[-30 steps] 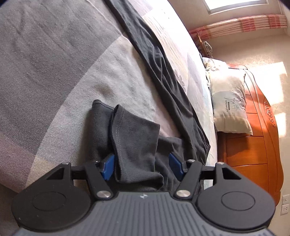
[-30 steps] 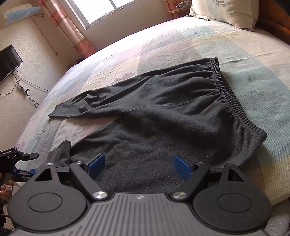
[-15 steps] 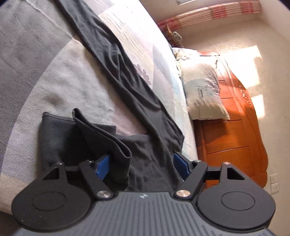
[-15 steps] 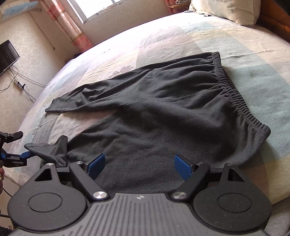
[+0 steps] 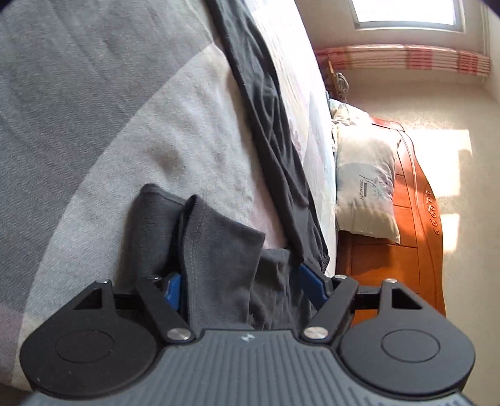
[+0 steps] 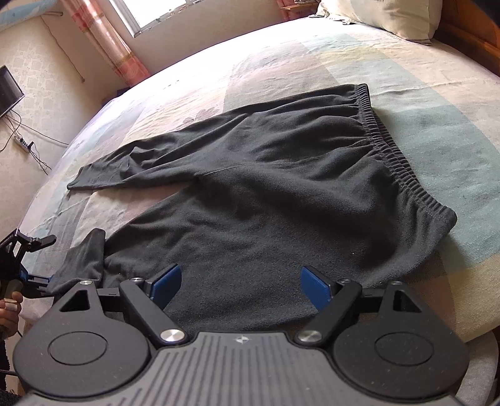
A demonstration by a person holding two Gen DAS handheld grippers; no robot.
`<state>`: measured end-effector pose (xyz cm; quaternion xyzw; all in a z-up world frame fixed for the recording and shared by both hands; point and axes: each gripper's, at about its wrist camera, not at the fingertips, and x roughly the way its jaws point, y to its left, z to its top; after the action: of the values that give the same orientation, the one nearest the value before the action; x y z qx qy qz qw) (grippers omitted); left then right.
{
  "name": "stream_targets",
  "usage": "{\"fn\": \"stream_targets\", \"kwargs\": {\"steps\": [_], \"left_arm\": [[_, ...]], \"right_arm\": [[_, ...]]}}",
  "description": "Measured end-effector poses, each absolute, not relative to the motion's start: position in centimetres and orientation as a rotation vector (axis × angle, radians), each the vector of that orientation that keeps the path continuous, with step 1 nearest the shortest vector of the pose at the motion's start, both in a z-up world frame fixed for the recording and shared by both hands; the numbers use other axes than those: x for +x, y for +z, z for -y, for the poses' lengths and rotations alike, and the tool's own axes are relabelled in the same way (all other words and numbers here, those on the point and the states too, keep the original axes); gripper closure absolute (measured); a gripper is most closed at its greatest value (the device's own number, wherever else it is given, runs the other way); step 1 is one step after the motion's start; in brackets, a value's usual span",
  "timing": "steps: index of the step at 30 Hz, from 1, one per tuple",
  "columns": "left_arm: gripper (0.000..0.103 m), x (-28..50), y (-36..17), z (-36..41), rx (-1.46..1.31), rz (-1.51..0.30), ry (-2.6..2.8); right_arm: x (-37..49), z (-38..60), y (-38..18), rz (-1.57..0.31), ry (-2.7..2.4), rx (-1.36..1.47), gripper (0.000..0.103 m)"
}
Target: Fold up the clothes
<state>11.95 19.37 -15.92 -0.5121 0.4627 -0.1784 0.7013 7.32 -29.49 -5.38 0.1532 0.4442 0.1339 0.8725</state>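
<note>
Trousers (image 6: 281, 193), dark grey, spread flat on bed (image 6: 437, 103); waistband toward the pillow (image 6: 384, 12), one leg stretched away from it. Left gripper (image 5: 240, 284): fingers wide apart around the near leg's raised cuff (image 5: 215, 237); one pad perhaps touches the cloth, hard to tell. Right gripper (image 6: 240, 281): fingers wide, nothing gripped, over the trousers' near edge, far from the pillow.

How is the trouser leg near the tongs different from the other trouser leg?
The near trouser leg has its cuff end bunched and standing up off the bed; the far trouser leg lies flat, stretched out straight. The near leg's cuff sits between the left tongs; nothing touches the far leg. Both are the same dark grey cloth.
</note>
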Motion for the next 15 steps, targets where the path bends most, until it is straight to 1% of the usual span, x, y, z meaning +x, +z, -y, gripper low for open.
{"fn": "stream_targets", "kwargs": {"steps": [2,3,5,6,7,9,13,14,15], "left_arm": [[0.031,12.3,-16.7,-19.2,-1.122,-1.038,-0.428],[0.033,12.1,-16.8,-19.5,-1.121,-1.026,-0.447],[0.054,12.0,-17.2,-19.9,-1.105,-1.050,-0.423],[0.068,12.0,-17.5,-20.2,-1.107,-1.065,-0.405],[0.075,12.0,-17.9,-20.4,-1.127,-1.072,-0.397],[0.085,11.8,-18.4,-20.6,-1.153,-1.093,-0.375],[0.085,11.9,-17.8,-19.6,-1.072,-1.090,-0.370],[0.087,11.8,-18.0,-19.6,-1.070,-1.088,-0.368],[0.094,11.7,-18.2,-19.6,-1.067,-1.091,-0.359]], "right_arm": [[7.4,29.3,-5.5,-0.935,0.279,0.323,0.016],[7.4,29.2,-5.7,-0.940,0.280,0.322,0.016],[7.5,29.0,-5.9,-0.949,0.283,0.319,0.016],[7.6,28.9,-6.0,-0.954,0.284,0.317,0.016],[7.7,28.8,-6.1,-0.958,0.285,0.317,0.016],[7.8,28.5,-6.3,-0.963,0.289,0.318,0.016],[7.7,28.1,-6.1,-0.959,0.301,0.305,0.016],[7.7,28.1,-6.1,-0.960,0.298,0.304,0.016],[7.7,28.1,-6.2,-0.962,0.294,0.305,0.016]]}}
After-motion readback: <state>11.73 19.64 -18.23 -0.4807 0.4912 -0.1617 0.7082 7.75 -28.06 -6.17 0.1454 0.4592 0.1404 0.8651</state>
